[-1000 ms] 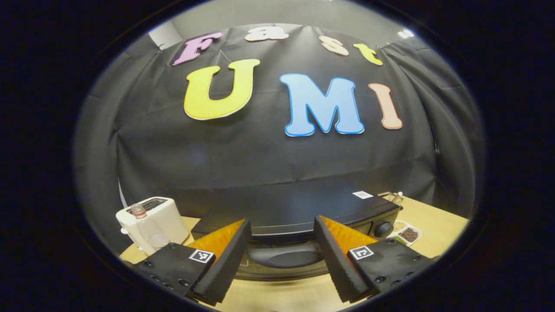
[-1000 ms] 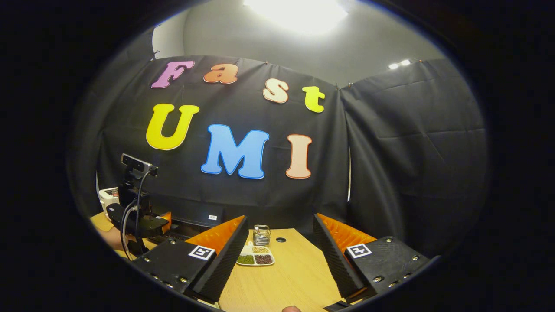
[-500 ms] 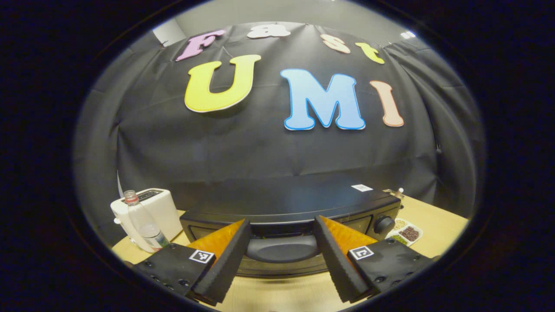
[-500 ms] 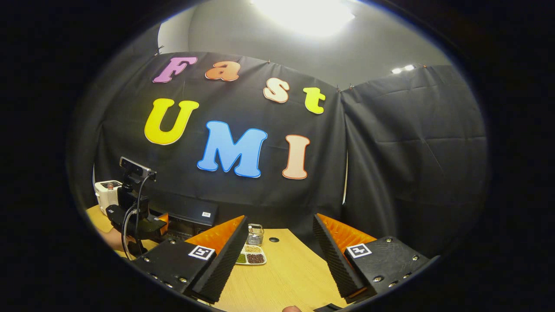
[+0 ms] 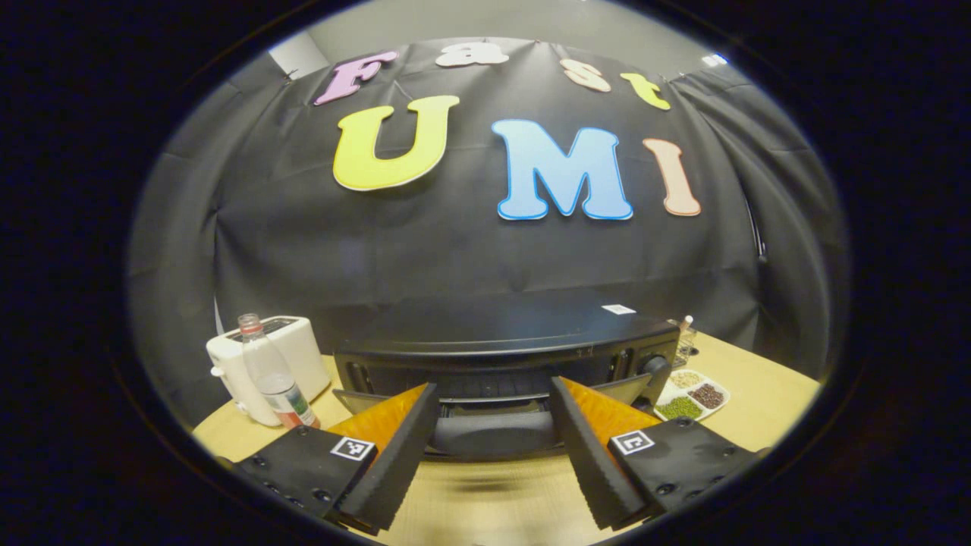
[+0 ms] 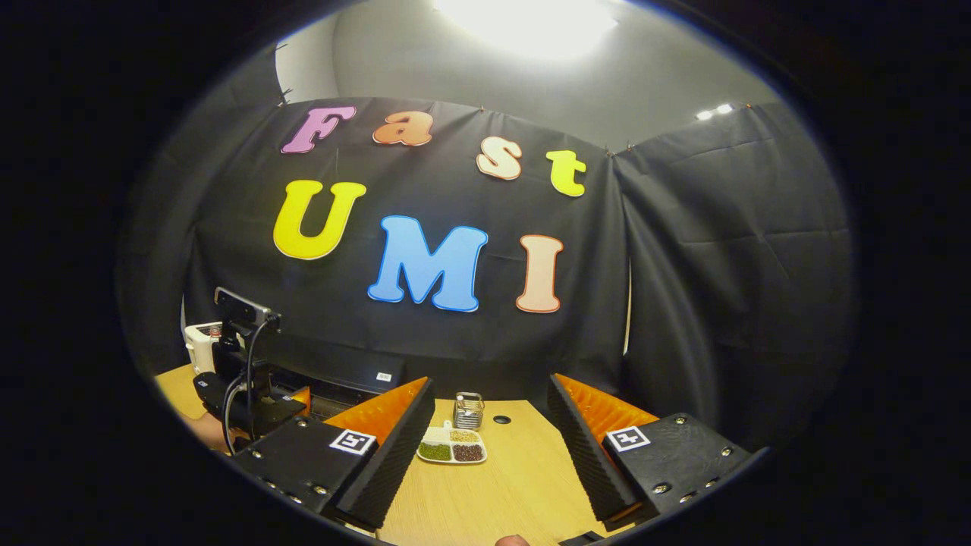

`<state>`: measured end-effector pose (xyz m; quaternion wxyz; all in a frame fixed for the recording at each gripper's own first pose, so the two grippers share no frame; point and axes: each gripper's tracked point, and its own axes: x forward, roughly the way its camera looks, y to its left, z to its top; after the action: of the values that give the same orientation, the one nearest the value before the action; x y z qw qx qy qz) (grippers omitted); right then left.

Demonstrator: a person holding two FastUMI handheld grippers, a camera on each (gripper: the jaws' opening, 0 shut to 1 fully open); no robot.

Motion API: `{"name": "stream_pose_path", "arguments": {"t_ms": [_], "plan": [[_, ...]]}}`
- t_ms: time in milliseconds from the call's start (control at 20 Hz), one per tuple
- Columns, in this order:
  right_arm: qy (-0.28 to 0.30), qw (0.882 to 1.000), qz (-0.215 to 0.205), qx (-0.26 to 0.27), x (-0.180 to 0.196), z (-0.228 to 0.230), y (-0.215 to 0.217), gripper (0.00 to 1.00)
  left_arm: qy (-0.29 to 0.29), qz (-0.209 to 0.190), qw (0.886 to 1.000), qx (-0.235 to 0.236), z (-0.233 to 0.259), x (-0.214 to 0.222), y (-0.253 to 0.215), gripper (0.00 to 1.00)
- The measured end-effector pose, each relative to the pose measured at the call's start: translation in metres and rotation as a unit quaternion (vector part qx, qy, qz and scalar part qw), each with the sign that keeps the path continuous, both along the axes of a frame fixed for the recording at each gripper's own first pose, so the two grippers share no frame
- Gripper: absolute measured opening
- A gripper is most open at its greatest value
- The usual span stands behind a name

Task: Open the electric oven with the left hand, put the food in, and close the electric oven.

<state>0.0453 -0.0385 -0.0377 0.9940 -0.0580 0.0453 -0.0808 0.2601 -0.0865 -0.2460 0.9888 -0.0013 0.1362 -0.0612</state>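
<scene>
Looking along our left tongs (image 5: pixel 489 447), we see the two fingers spread wide, with the handle (image 5: pixel 493 434) of the electric oven (image 5: pixel 501 345) sitting in the gap between them. Neither pad presses on it, and we cannot tell whether a tip brushes it. The oven door (image 5: pixel 485 402) stands tilted a little away from the body at its top edge, just ahead of the tongs. Off to the left of the tongs stand a white toaster (image 5: pixel 292 356) and a clear bottle (image 5: pixel 271 375), the bottle in front of the toaster. To the right, beside the oven, lies a divided dish (image 5: pixel 692 396) of green, brown and pale grains on the wooden worktop (image 5: pixel 758 387).

Our right tongs (image 6: pixel 491 447) also gape wide and hold nothing, hovering over the bare worktop (image 6: pixel 501 485). Ahead of them, between the fingers, we see the same dish (image 6: pixel 453 450) and a small metal basket (image 6: pixel 469 409) behind it. Farther left are the oven (image 6: pixel 334 375) and the left tongs (image 6: pixel 250 394).
</scene>
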Motion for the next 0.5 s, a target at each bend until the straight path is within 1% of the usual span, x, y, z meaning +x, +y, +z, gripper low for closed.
{"name": "stream_pose_path", "arguments": {"t_ms": [50,100,150,300,350,500], "plan": [[0.001,1.0,0.005,0.004,-0.001,0.0,0.002,0.95,0.005,0.002,1.0,0.0,-0.003,-0.006,0.001,1.0],[0.003,1.0,0.01,0.009,-0.002,-0.002,0.003,0.95,0.009,0.003,1.0,-0.001,-0.006,-0.011,0.001,0.97],[0.005,1.0,0.014,0.012,-0.004,-0.003,0.003,0.95,0.012,0.004,1.0,0.0,-0.008,-0.016,0.002,1.0],[0.008,1.0,0.022,0.02,-0.008,-0.004,0.004,0.95,0.022,0.004,1.0,0.005,-0.018,-0.032,0.002,1.0],[0.008,0.999,0.025,0.021,-0.01,-0.004,0.004,0.95,0.025,0.003,1.0,0.005,-0.02,-0.037,0.001,0.97],[0.015,0.999,0.029,0.022,-0.015,-0.008,0.002,0.95,0.04,0.004,0.999,0.003,-0.033,-0.051,0.001,1.0]]}}
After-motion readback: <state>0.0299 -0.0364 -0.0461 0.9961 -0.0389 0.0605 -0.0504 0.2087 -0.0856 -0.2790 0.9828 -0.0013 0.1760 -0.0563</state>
